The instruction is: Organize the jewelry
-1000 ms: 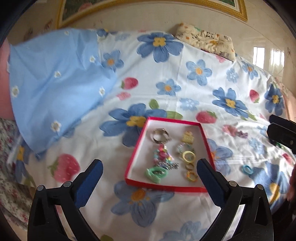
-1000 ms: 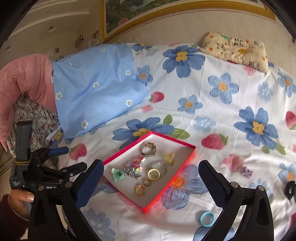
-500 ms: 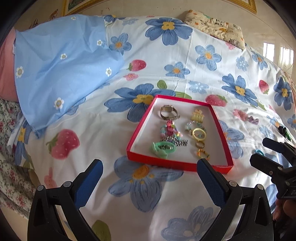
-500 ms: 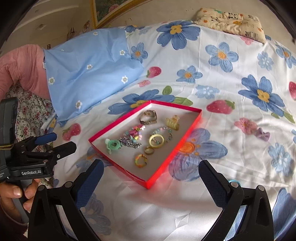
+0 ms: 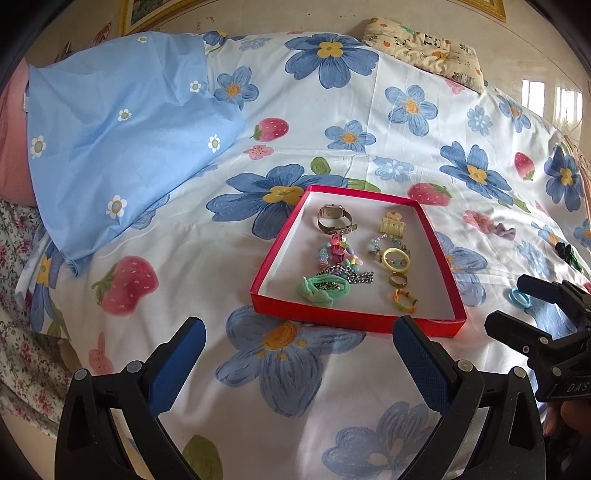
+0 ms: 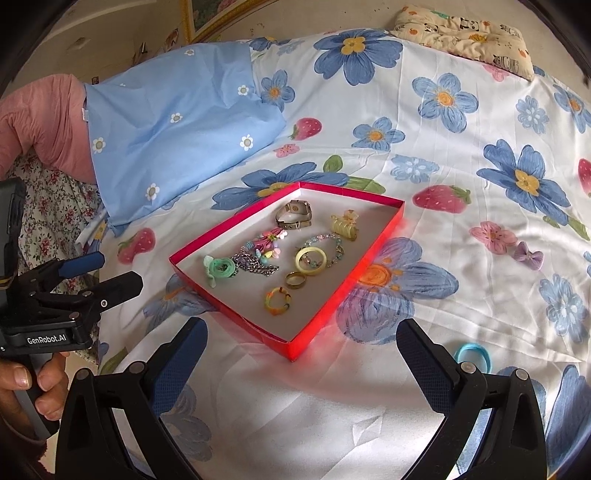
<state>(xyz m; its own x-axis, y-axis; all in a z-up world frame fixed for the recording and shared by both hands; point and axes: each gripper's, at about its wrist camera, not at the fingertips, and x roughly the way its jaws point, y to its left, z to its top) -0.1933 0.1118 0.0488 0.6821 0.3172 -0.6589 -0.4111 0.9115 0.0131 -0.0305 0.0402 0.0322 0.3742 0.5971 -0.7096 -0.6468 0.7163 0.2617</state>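
Note:
A red box (image 5: 275, 258) (image 6: 354, 275) lies on the flowered bedsheet and holds a watch (image 5: 334, 218), a yellow hair clip (image 5: 391, 223), a yellow bangle (image 5: 396, 258), a gold ring (image 6: 295, 280), a chain, a green scrunchie (image 5: 323, 288) and other pieces. A blue hair tie (image 6: 474, 354) (image 5: 519, 297), a purple bow (image 6: 529, 255) and a dark clip (image 5: 565, 253) lie loose on the sheet right of the box. My left gripper (image 5: 299, 354) is open and empty just before the box. My right gripper (image 6: 301, 358) is open and empty, the hair tie beside its right finger.
A light blue pillowcase (image 5: 122, 140) over a pink pillow lies at the left. A patterned cushion (image 6: 465, 33) sits at the far edge by the wall. A floral blanket (image 6: 55, 206) hangs off the bed's left side.
Both grippers have pulled back and tilted down, so the box sits farther up in both views. Both stayed open and empty. The jewelry has not moved.

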